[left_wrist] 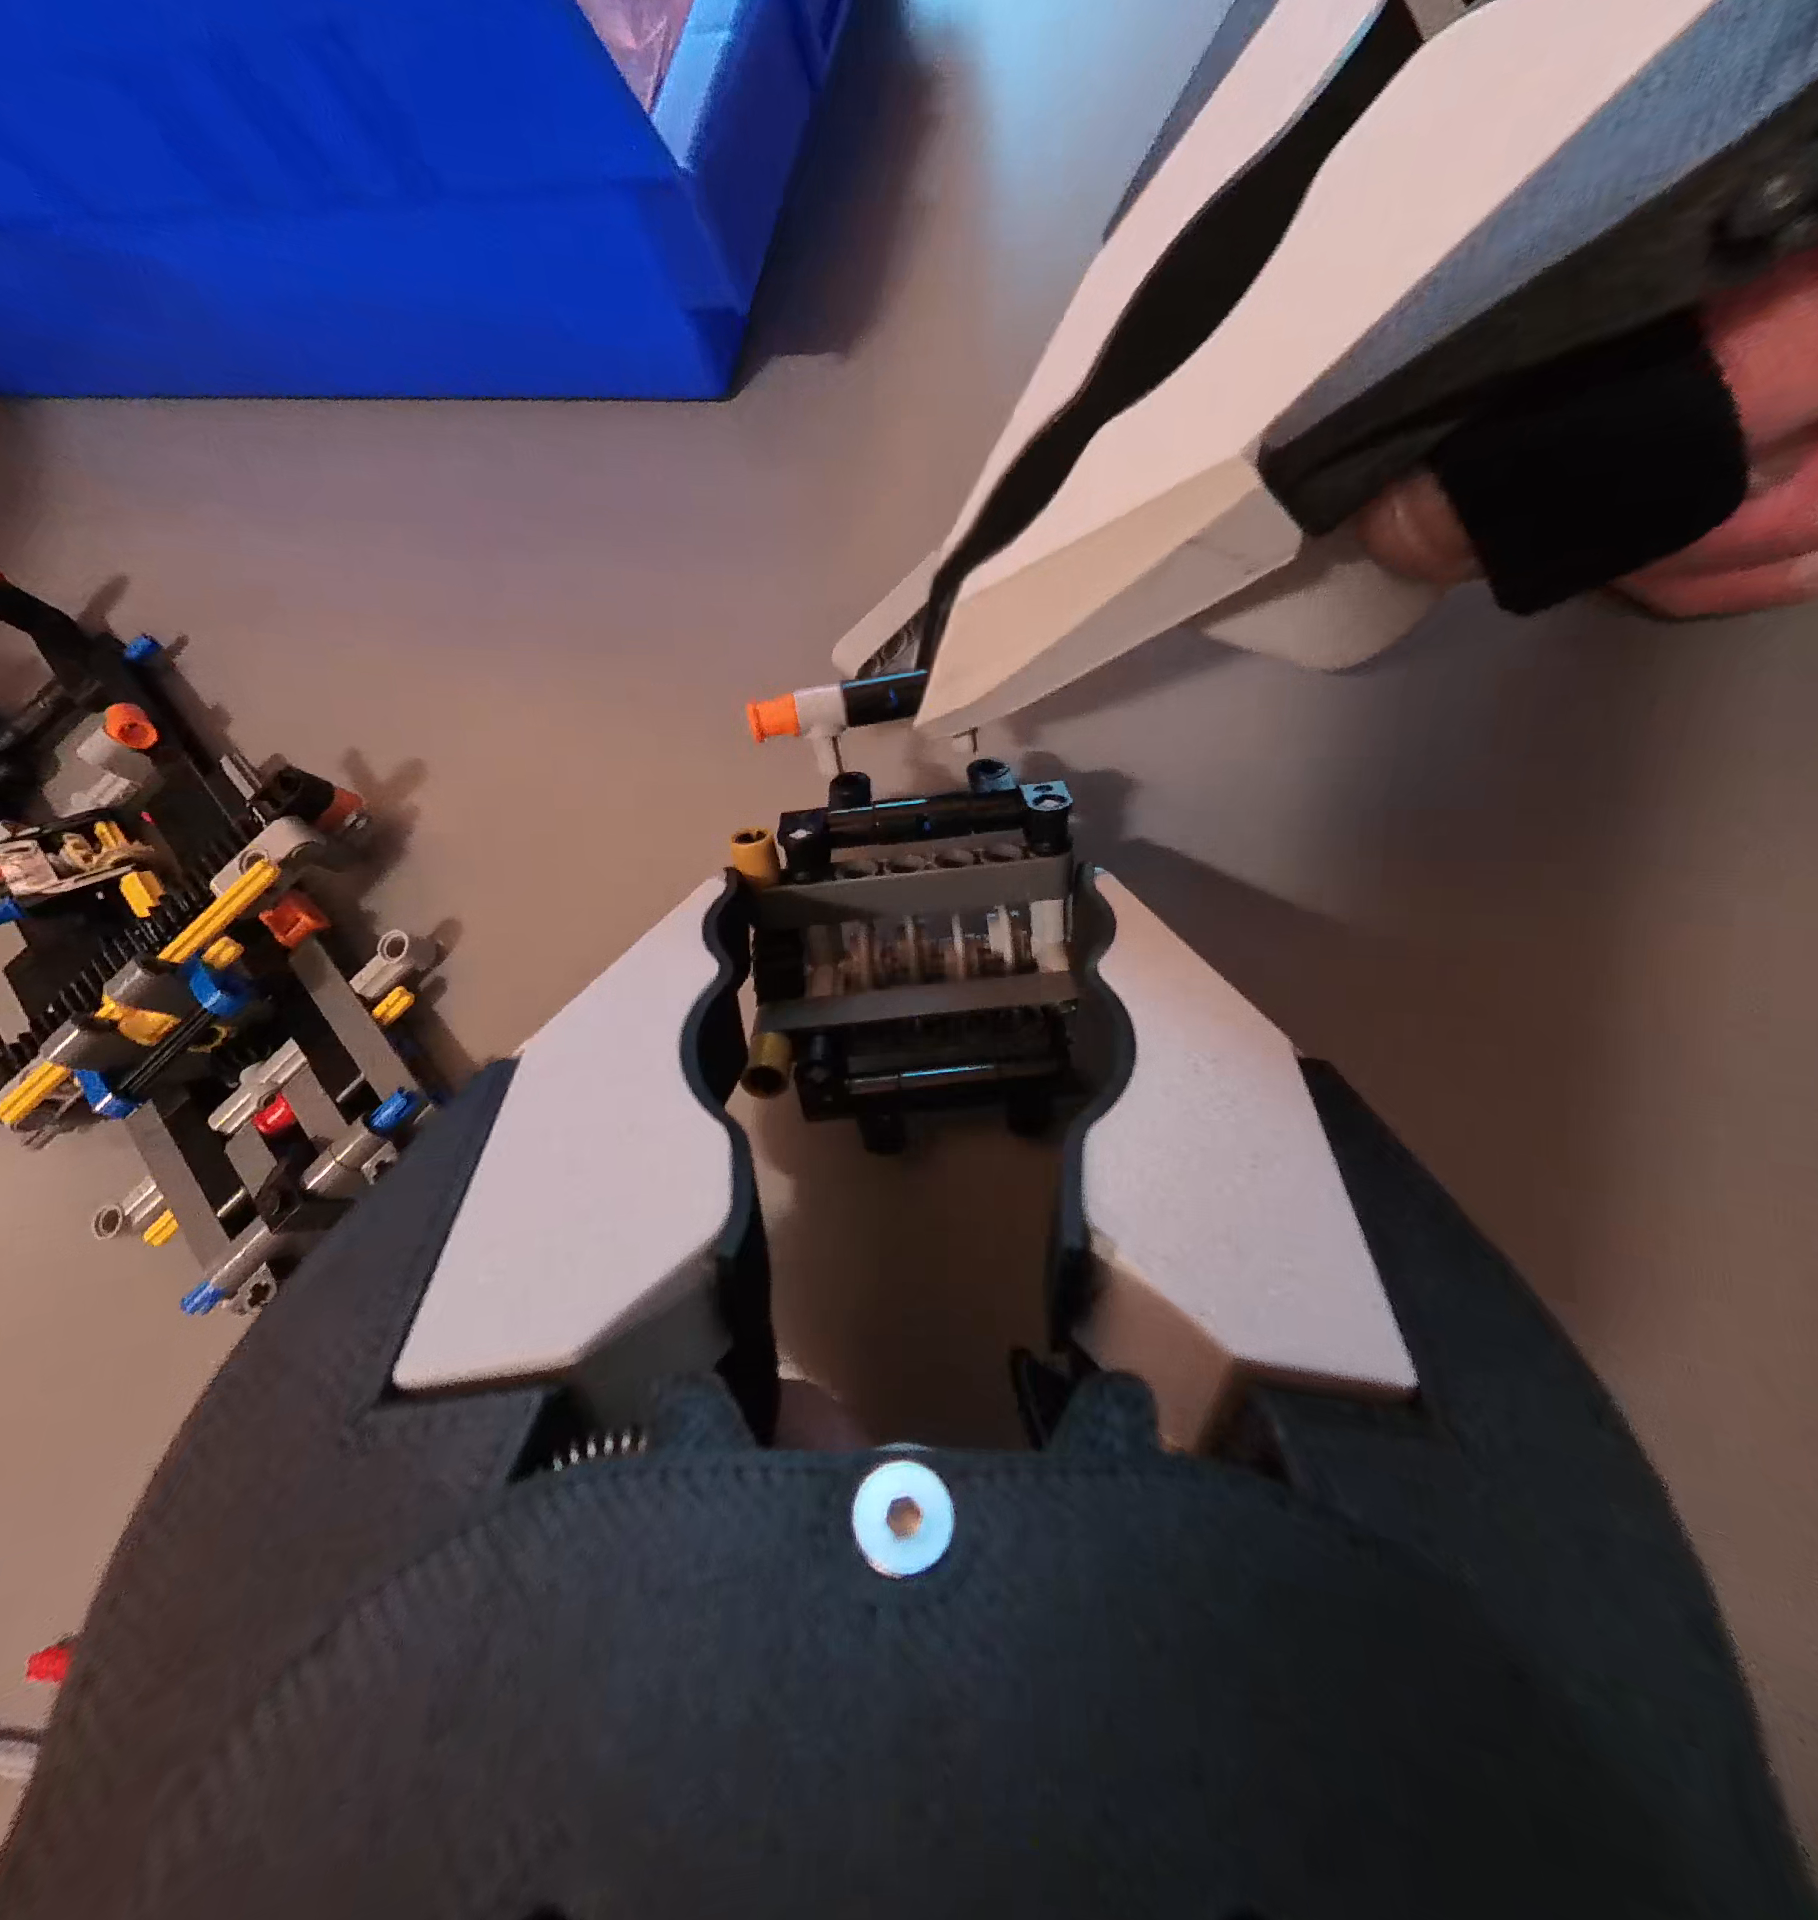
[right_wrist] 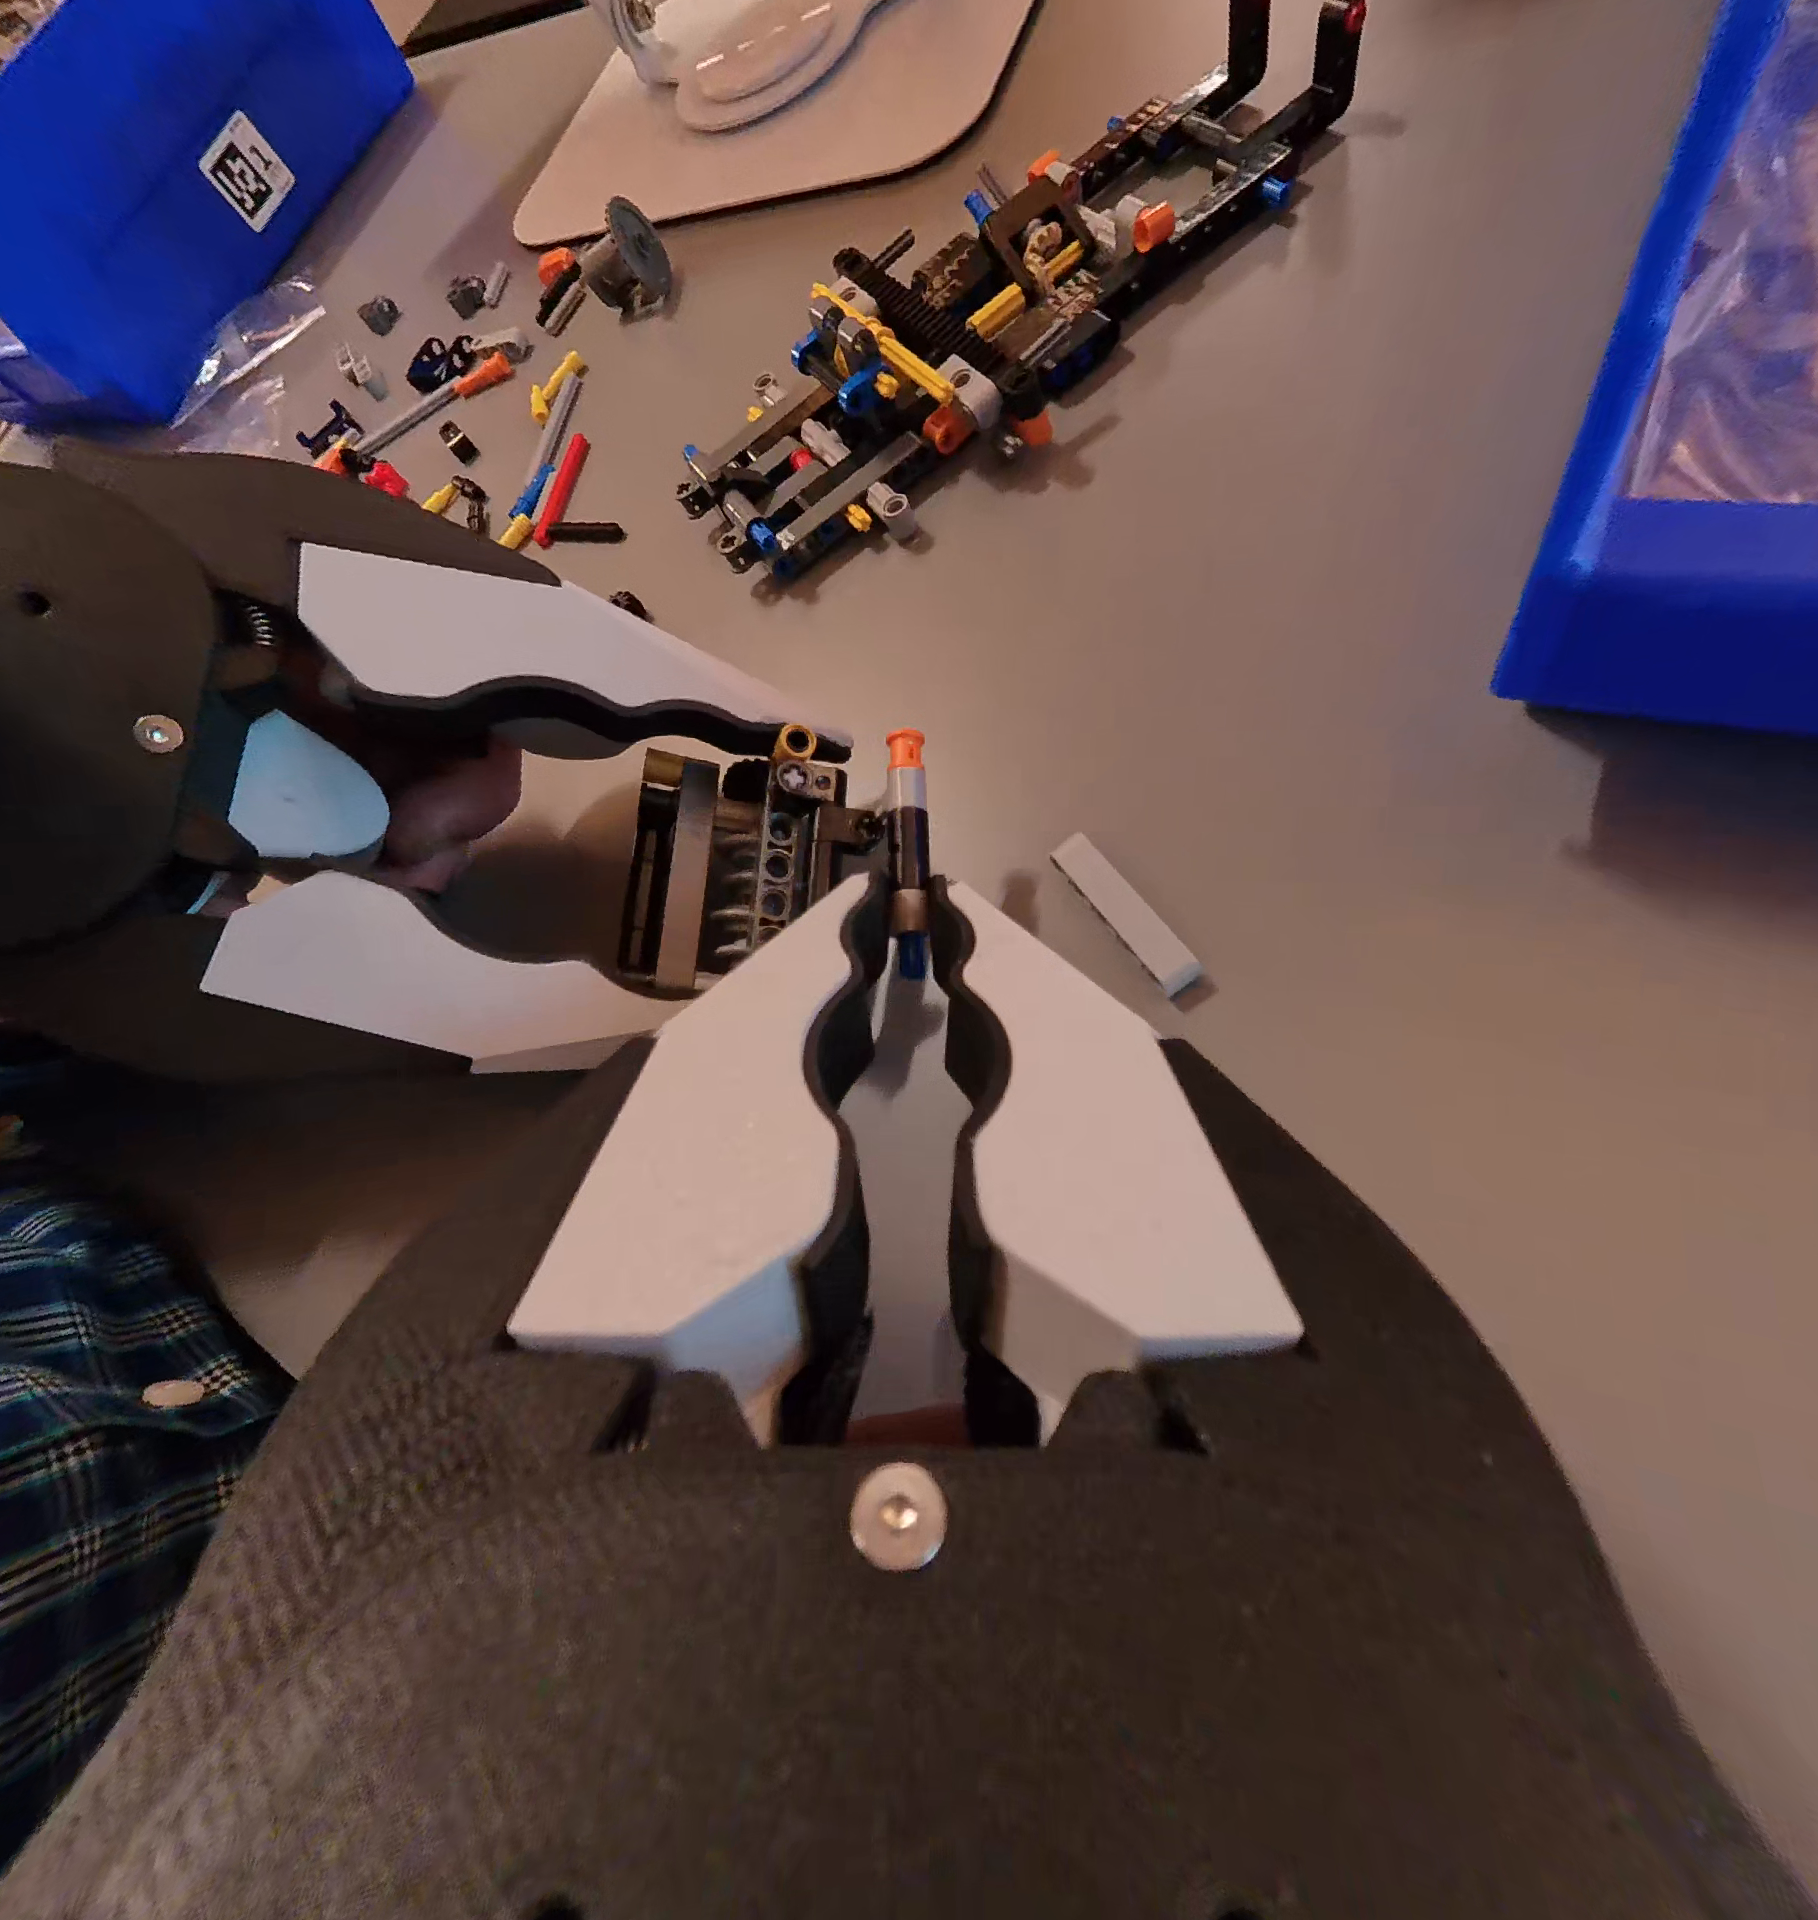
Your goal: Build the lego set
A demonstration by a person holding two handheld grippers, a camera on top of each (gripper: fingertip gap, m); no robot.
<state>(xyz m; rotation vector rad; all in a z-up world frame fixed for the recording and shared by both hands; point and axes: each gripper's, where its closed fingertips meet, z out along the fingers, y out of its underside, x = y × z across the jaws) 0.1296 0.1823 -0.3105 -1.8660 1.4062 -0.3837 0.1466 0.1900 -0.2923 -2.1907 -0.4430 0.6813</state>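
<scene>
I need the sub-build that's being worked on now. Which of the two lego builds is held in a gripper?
The small dark engine-like block, clamped between the left gripper fingers. The long car frame lies untouched on the table.

A grey tabletop is seen under blue bins; the black-and-grey engine block (gold-tipped) is flanked by white, black-lined fingers; an orange-capped rod is shown.

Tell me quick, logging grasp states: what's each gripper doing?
Left gripper: closed on the engine block.
Right gripper: closed on the orange-tipped axle piece.
</scene>
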